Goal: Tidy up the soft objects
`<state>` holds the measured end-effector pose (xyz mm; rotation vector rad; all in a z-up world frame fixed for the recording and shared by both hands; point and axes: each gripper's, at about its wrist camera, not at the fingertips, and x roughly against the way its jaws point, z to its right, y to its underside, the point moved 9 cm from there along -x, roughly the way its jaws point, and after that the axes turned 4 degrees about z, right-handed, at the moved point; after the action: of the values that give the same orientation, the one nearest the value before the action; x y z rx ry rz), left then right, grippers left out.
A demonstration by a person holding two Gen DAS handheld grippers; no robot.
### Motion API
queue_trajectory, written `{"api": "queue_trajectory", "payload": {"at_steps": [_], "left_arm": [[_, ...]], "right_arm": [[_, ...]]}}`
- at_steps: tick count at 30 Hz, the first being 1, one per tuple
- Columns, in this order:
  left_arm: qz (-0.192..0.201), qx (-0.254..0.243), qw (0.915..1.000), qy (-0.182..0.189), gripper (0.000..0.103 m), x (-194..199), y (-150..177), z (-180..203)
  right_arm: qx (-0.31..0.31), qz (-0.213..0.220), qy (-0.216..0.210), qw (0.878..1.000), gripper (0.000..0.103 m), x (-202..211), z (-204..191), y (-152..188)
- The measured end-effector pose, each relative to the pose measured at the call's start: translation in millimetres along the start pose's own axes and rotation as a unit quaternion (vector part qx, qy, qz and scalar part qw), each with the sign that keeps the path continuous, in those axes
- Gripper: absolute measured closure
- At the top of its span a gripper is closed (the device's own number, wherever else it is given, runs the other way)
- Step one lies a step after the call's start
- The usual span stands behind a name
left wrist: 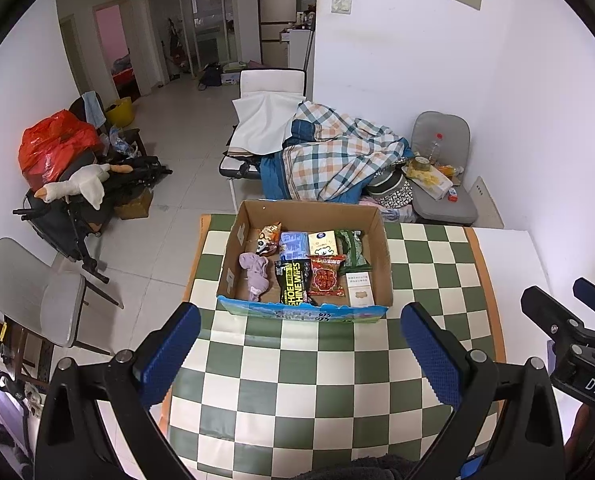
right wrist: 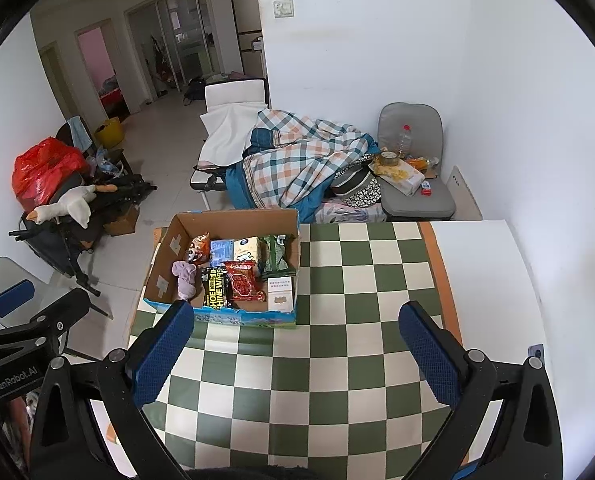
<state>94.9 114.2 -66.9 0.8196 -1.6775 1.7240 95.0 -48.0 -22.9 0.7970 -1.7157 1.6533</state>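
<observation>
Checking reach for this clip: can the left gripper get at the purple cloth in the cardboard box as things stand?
Probably yes. The left gripper is open and empty, the cardboard box is open-topped, and the purple cloth lies uncovered at its left side.

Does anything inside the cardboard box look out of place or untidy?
Yes. In the cardboard box, the packets lie flat in rows, but the purple cloth sits crumpled and alone at the left side. Nothing looks spilled or damaged.
</observation>
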Motion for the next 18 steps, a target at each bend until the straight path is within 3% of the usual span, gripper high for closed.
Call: {"api": "queue_trajectory", "payload": {"at_steps": [18], "left_arm": [[0.0,0.0,1.0,0.0,0.0,-0.2,2.3,2.0]], "right_arm": [[-0.001,0.001,0.002,1.0,0.0,-1.1,0.2,0.6]]}}
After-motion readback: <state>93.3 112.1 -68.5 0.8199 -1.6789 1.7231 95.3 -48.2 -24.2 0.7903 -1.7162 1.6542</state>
